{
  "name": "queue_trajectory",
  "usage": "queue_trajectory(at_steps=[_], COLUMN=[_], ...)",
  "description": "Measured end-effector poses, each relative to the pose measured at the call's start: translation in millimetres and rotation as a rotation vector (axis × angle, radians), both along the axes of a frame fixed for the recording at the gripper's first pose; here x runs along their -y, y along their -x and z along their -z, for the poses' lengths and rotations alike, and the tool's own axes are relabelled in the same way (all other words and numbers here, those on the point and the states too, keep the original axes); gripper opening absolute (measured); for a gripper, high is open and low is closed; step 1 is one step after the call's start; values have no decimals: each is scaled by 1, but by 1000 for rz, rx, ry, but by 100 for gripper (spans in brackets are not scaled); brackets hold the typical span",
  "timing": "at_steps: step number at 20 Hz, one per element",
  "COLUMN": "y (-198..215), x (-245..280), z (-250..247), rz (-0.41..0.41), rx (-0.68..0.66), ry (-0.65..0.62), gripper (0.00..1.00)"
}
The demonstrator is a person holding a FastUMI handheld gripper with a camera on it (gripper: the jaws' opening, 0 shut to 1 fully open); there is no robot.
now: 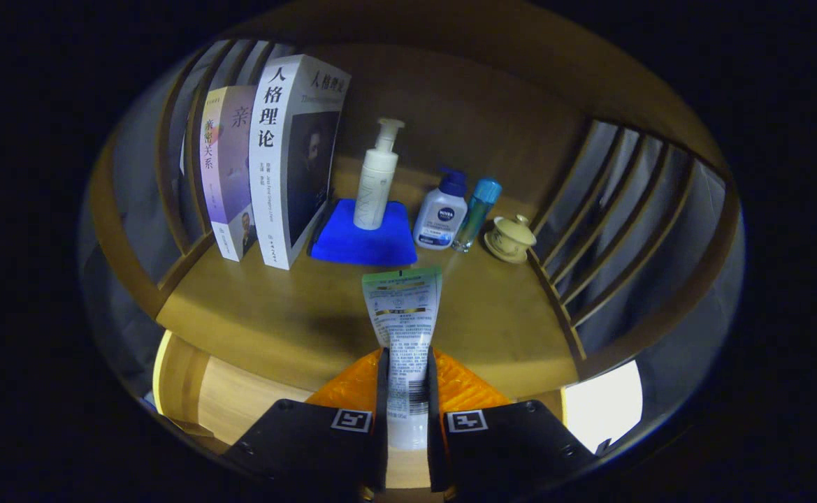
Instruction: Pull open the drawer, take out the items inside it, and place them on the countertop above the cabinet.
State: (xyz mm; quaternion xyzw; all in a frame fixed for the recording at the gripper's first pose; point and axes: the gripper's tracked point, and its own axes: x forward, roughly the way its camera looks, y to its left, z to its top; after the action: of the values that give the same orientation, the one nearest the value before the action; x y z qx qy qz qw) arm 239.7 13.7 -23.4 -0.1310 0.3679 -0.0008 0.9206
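My gripper [406,391] is shut on a white squeeze tube [402,314] with a green top band and small print. The tube sticks out forward from between the fingers, its flat sealed end hanging over the wooden countertop [268,314]. Below the countertop's front edge, to the left of the fingers, the open drawer [240,405] shows its pale wooden inside.
At the back of the countertop stand two upright books [268,161], a white pump bottle [377,178] on a blue cloth [363,241], a white-and-blue bottle [441,213], a slim teal bottle [476,209] and a small lidded cup [511,237]. Slatted wooden sides [611,230] close both ends.
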Motion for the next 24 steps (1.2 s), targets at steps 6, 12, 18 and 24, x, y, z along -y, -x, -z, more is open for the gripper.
queue_trajectory(at_steps=[6,12,18,24], y=[-18,-28,-21,28], x=[-6,-12,-8,-15], z=[13,23,-13,-53], rz=[-91,-137,-120,-87], rx=[-27,-24,127,300], ry=[47,38,22,-33], gripper=[25,38,88,98])
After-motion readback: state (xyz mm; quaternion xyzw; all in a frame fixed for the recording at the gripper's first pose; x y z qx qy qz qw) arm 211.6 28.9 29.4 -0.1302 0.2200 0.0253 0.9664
